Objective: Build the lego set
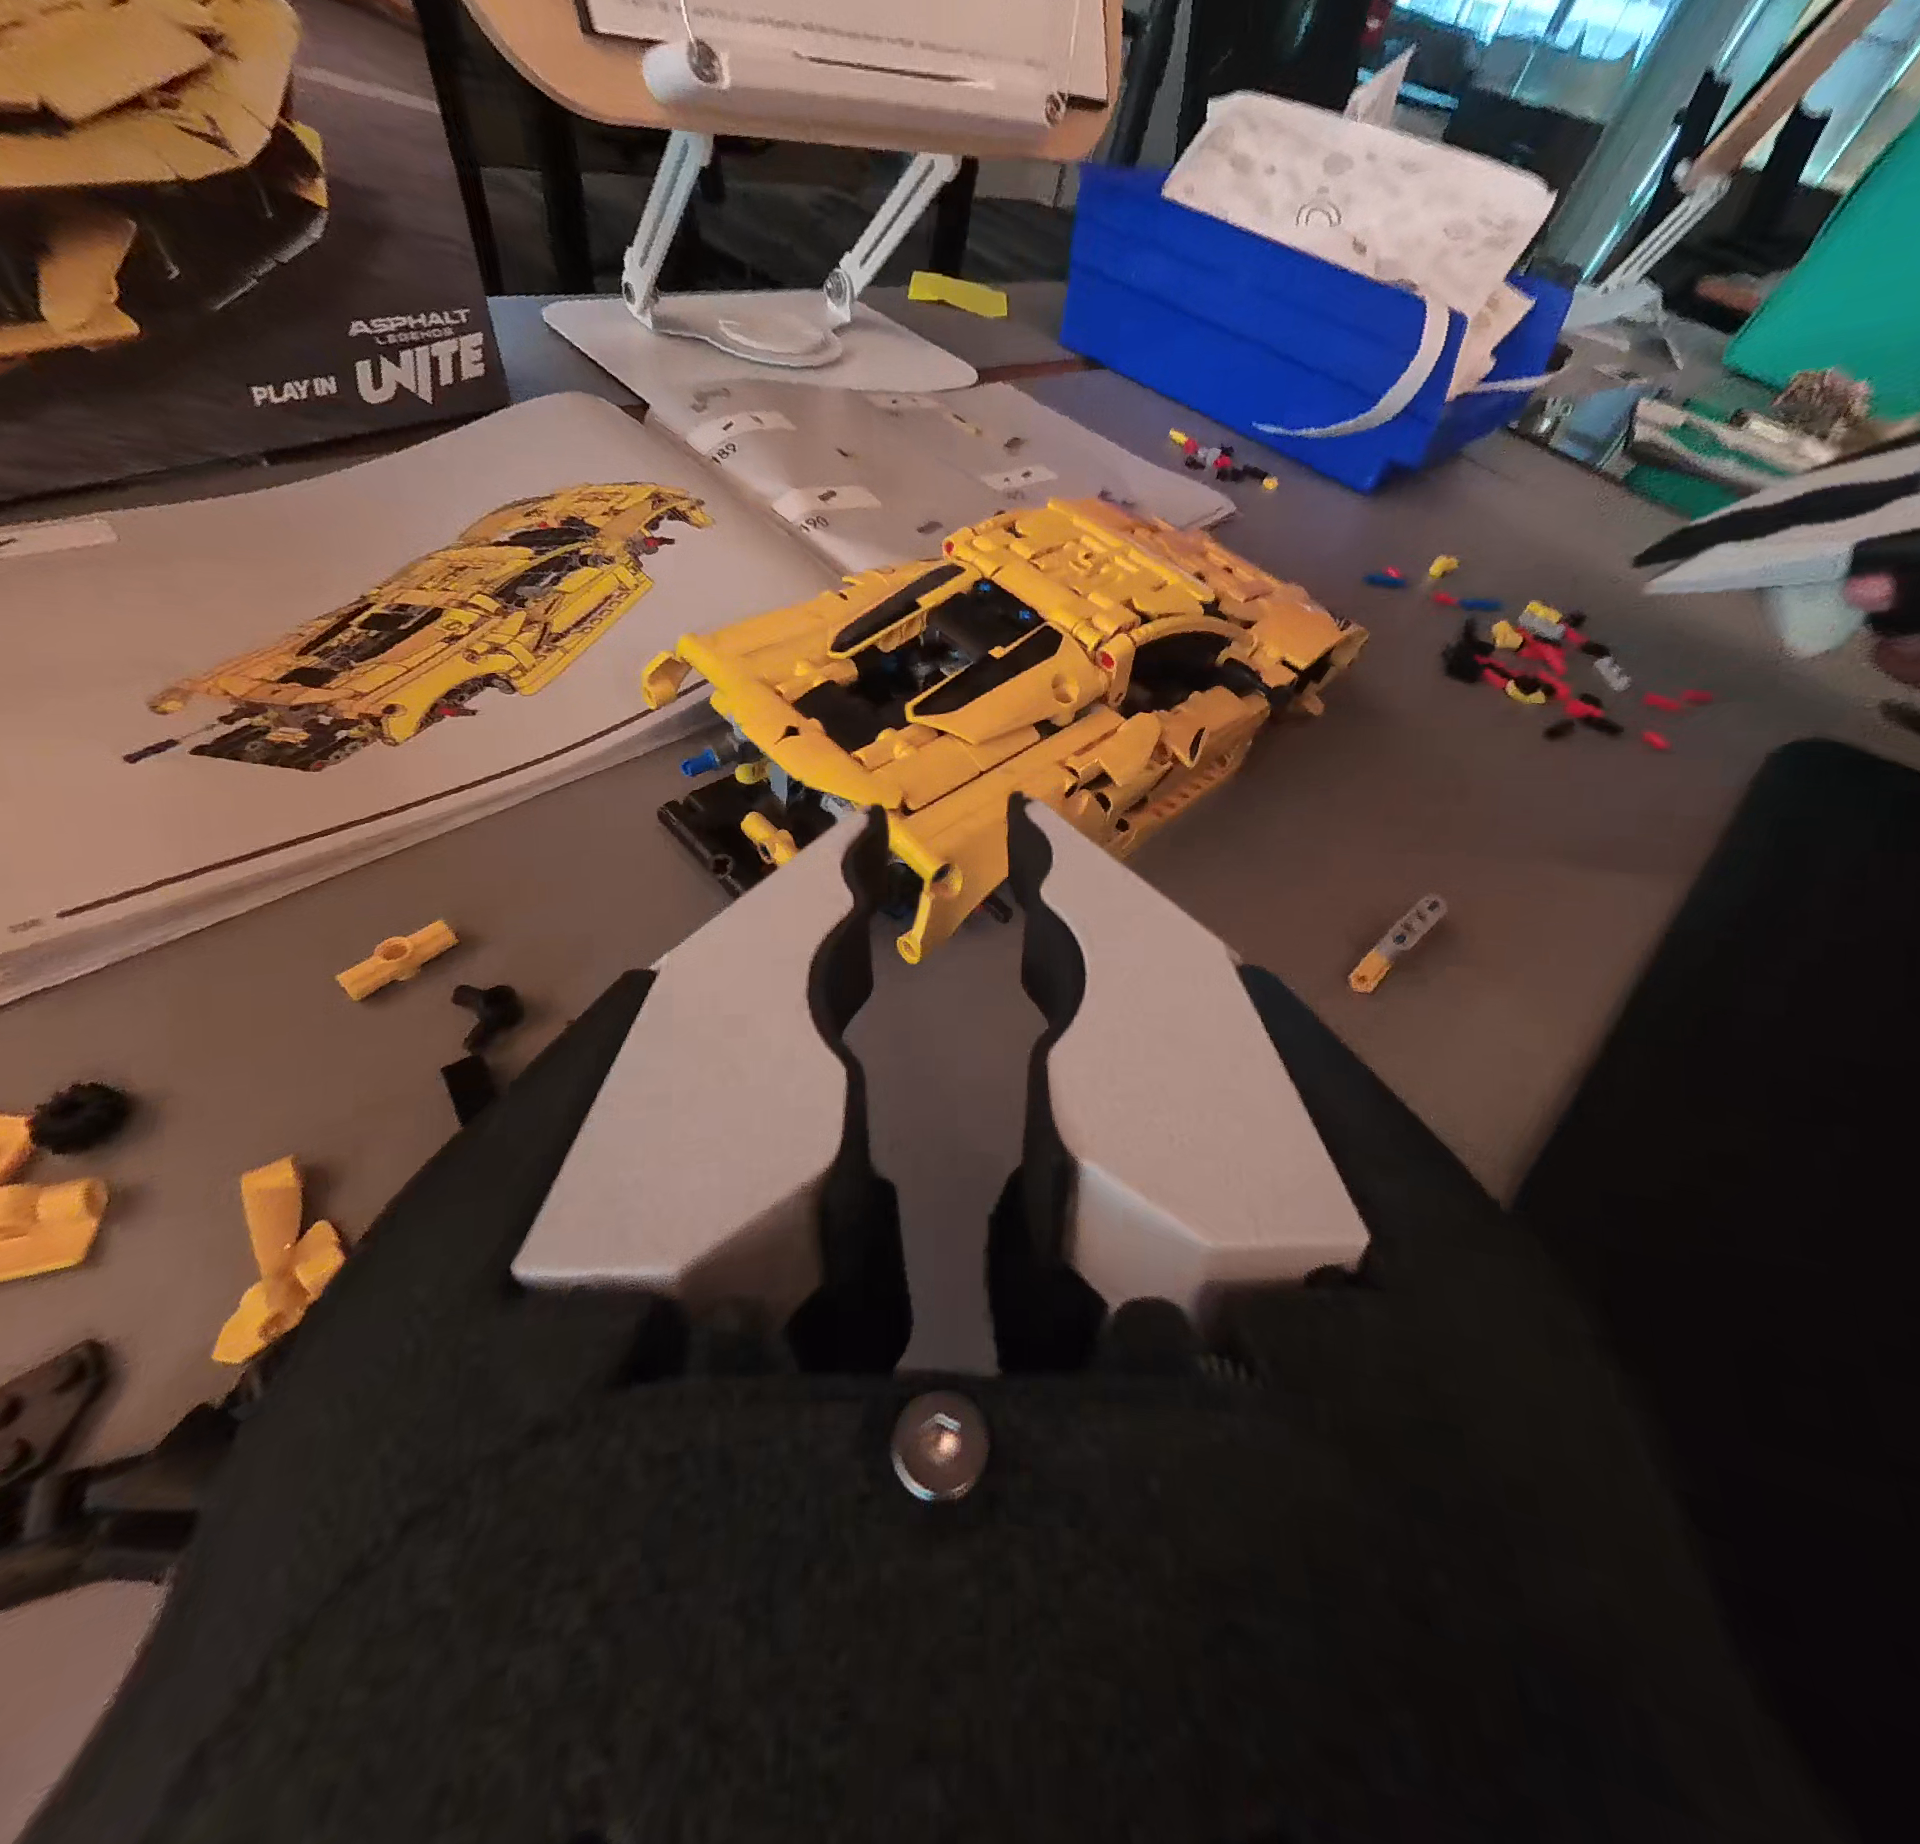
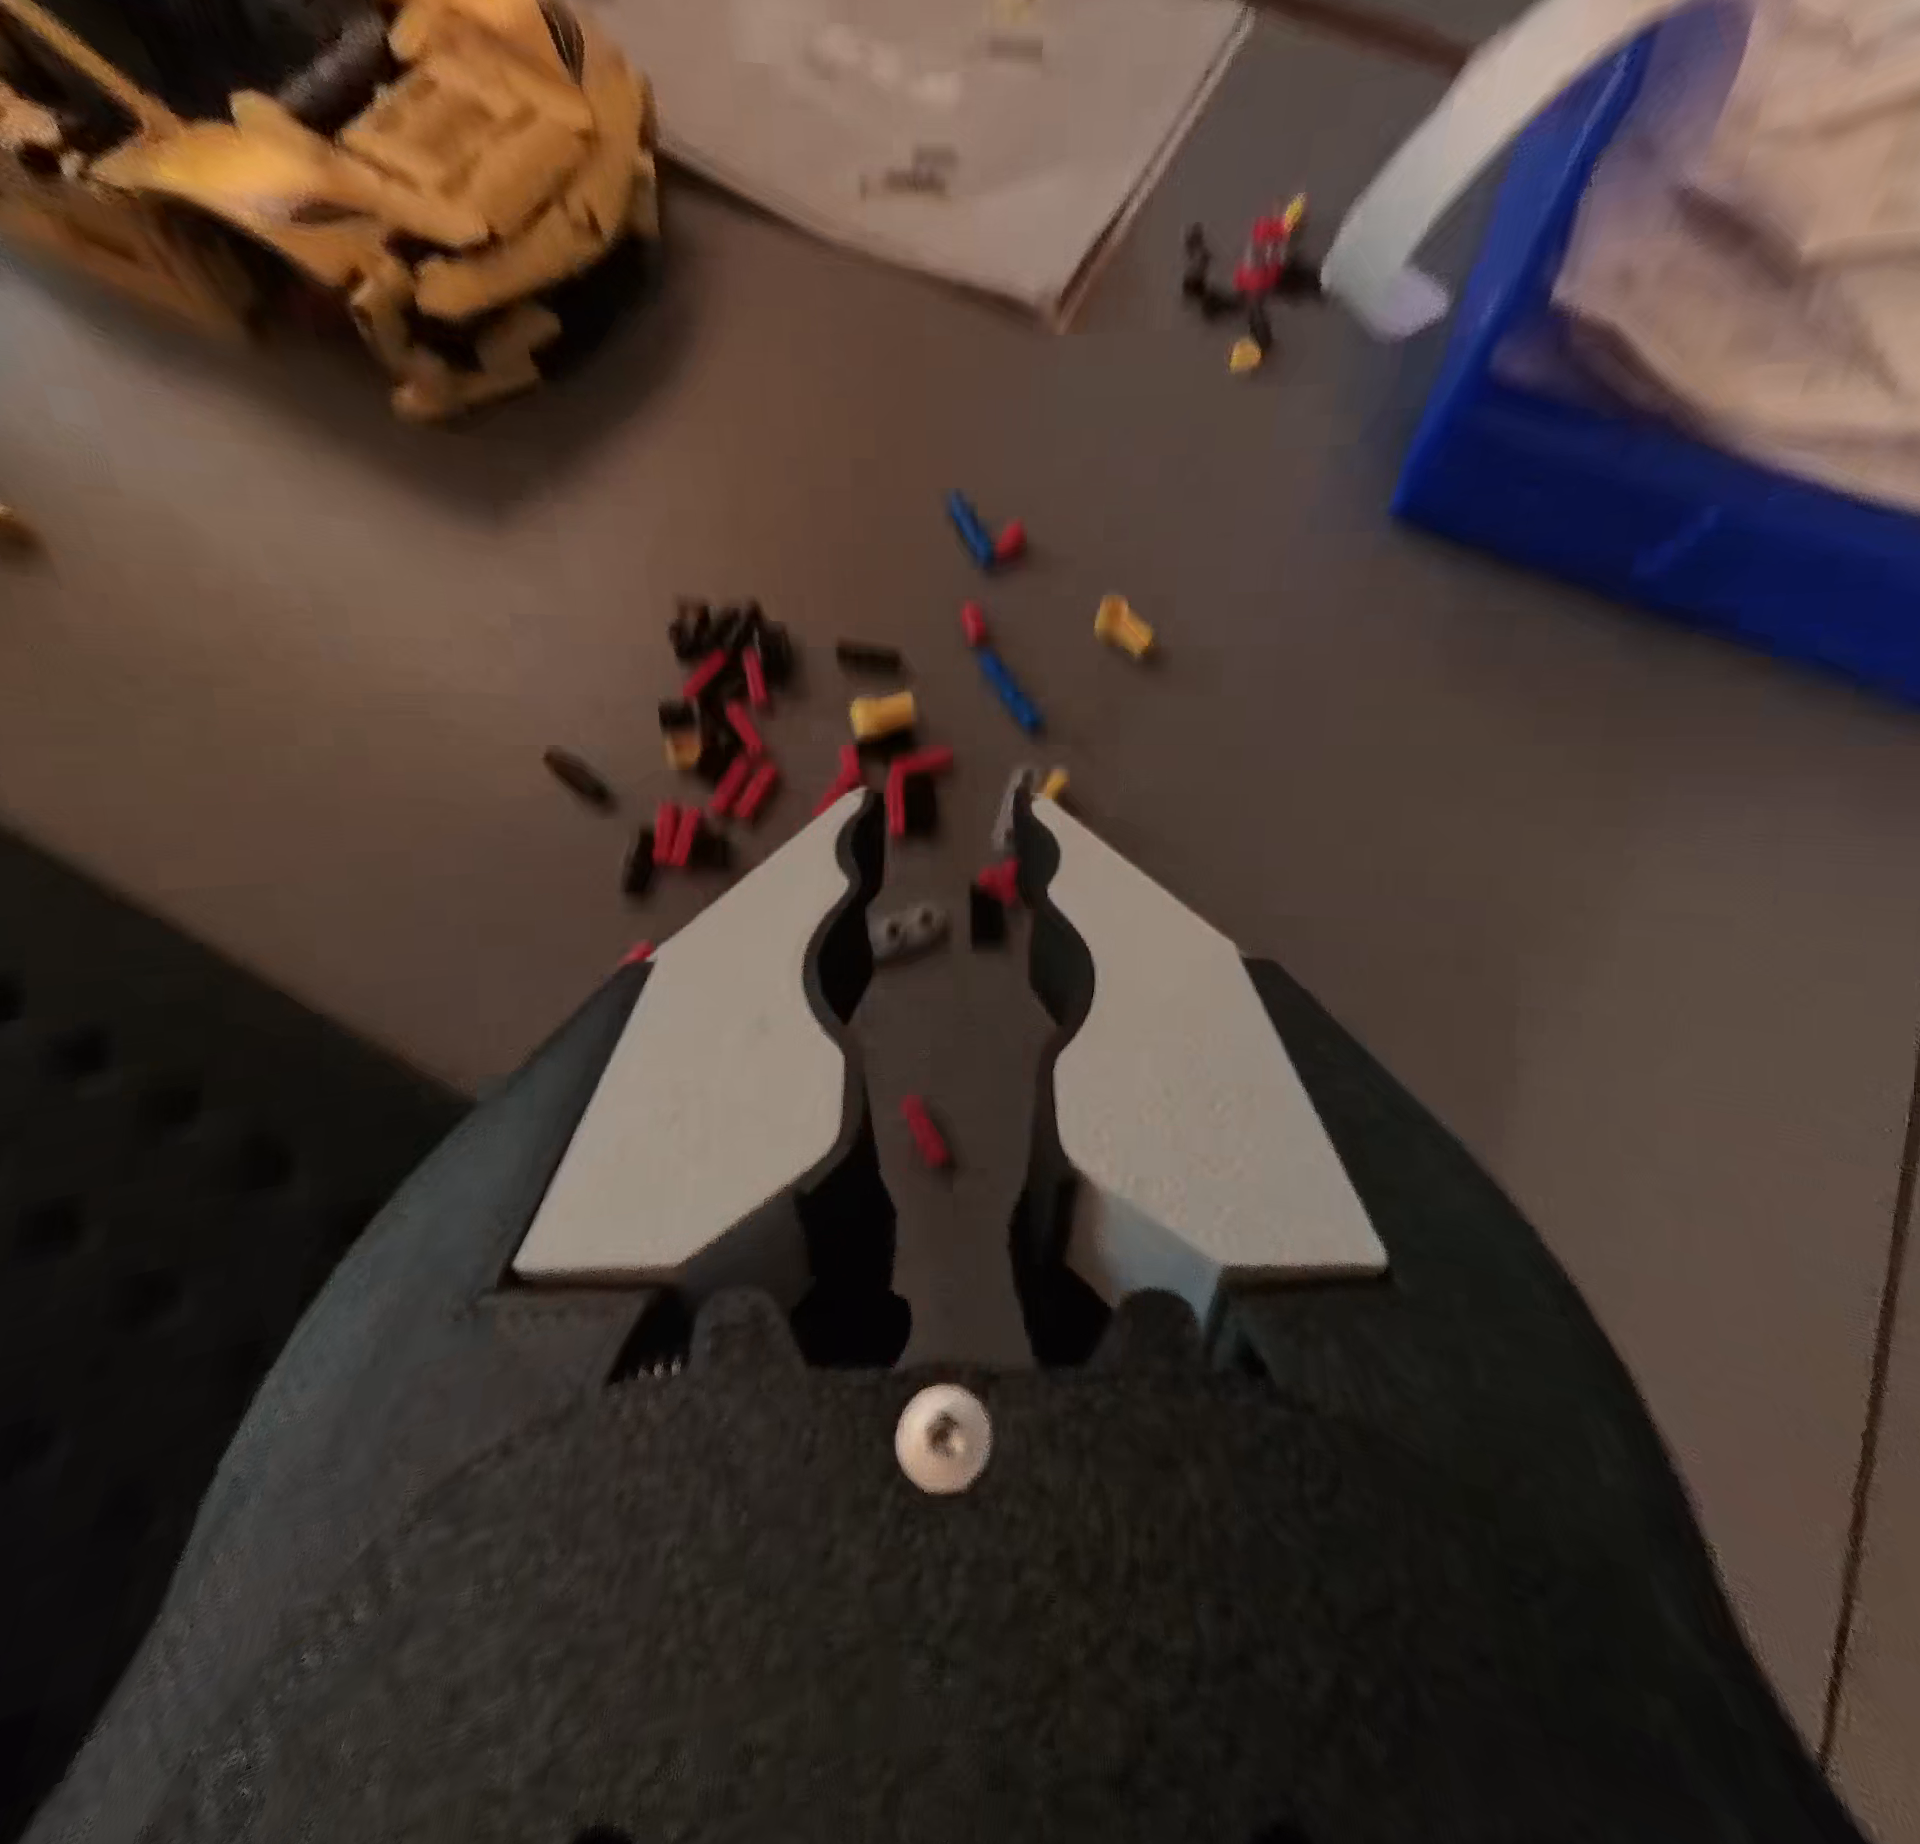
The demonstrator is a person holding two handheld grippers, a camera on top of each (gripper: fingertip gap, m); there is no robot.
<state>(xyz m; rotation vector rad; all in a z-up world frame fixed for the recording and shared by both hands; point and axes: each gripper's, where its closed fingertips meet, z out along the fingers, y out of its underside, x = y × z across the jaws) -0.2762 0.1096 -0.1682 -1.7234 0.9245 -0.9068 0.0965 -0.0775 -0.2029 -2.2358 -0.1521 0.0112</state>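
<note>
A: At far left of the left wrist view, loose yellow pieces (image 1: 275, 1264) and a black ring-shaped piece (image 1: 78, 1116) lie on the grey table (image 1: 1403, 838). Behind them the open instruction booklet (image 1: 312, 672) shows a yellow car, with the set's box (image 1: 208, 184) upright past it.

B: Centre?

A: The yellow lego car (image 1: 1018, 672), partly built, sits on the table with one end resting on the booklet's edge. The left gripper (image 1: 945, 818) has its jaws parted around the car's near corner; whether the pads touch it, cannot tell. A white stand (image 1: 769, 340) with a board stands behind.

B: Right side?

A: A small grey-and-yellow piece (image 1: 1397, 942) lies alone, then a scatter of red, black and yellow pins (image 1: 1548, 667). A blue bin (image 1: 1278, 350) holding paper bags sits at the back. The right gripper's tip (image 1: 1766, 558) shows at the frame edge.

B: Right wrist view?

A: Blurred. The car (image 2: 343, 163) is upper left, the pins (image 2: 748, 745) mid-frame, the bin (image 2: 1621, 506) at right. The right gripper (image 2: 951, 807) is spread, empty, just over the pins; a flat grey two-hole piece (image 2: 909, 930) and a red pin (image 2: 925, 1129) lie on the table between its fingers.
</note>
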